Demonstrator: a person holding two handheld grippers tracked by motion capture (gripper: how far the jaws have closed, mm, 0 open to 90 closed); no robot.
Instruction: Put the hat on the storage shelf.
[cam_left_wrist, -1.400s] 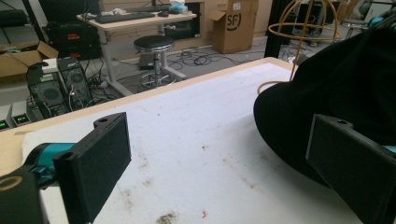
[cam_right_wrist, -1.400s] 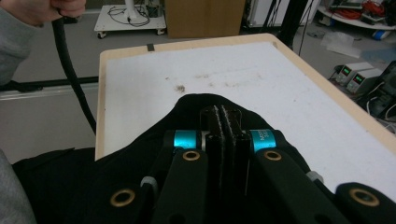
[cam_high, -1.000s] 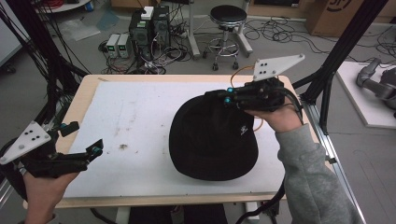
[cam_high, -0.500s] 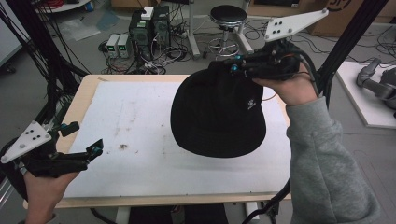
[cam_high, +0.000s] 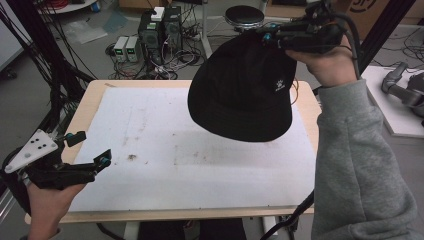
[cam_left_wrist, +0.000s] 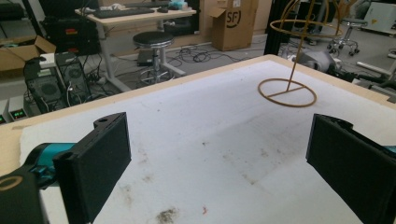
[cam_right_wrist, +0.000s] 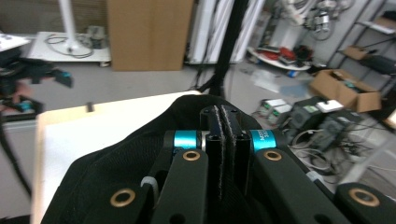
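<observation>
Black cap (cam_high: 242, 95) hangs clear above the table (cam_high: 90, 102), pinched in the right gripper (cam_high: 265, 35). Left gripper (cam_high: 90, 150) gapes, idle. Wire stand (cam_left_wrist: 292, 70) is probably the destination; placement remains.

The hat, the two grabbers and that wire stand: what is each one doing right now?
Black hat: lifted off the table, hanging from the right gripper.
Right gripper: shut on the hat's edge.
Left gripper: open, holding nothing.
Wire stand: upright on the table, bare.

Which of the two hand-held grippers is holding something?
The right gripper: its jaws are shut on the black fabric cap, lifted above the table. The left gripper is open.
</observation>
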